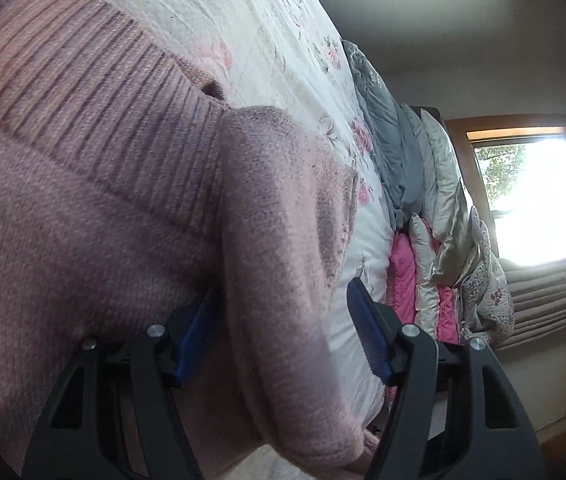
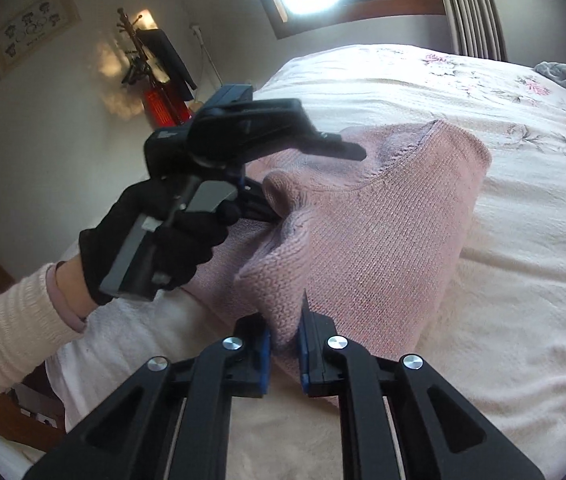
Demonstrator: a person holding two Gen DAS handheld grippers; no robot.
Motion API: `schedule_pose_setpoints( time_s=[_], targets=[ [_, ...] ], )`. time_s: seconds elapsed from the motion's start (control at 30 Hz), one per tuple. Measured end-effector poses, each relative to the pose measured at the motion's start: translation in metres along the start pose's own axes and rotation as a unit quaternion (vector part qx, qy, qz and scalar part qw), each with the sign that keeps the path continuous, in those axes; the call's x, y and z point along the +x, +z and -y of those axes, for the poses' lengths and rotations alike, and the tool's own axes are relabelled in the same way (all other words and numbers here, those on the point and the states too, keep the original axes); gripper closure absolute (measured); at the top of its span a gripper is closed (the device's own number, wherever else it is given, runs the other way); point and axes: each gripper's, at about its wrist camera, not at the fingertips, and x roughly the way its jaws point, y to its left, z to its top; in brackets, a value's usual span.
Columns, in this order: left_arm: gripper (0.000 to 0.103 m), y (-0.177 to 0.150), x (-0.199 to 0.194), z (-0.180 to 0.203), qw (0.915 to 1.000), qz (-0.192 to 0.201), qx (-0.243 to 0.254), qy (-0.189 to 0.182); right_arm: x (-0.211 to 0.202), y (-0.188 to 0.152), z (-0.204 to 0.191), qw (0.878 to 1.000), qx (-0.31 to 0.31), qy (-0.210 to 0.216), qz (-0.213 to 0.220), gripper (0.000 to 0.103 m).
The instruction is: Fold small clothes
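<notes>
A bed with a floral cover carries a pink knitted sweater, partly lifted and bunched. The right gripper points forward, jaws narrow and pinching a sweater fold. The left gripper, gripped by a black-gloved hand angled down onto the sweater, has wide jaws straddling a sleeve roll

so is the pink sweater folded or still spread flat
Partly folded: the pink sweater is doubled over itself on the bed, right gripper pinching its edge.
</notes>
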Motion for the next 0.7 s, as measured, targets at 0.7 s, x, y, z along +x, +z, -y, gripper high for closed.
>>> schedule_pose_setpoints(
  time_s=[0.7],
  targets=[
    [0.086,0.022,-0.128,0.024,0.9909,0.075,0.102,0.048,0.063,0.039,-0.111,0.997,-0.052,0.056,0.003,0.092]
  ],
)
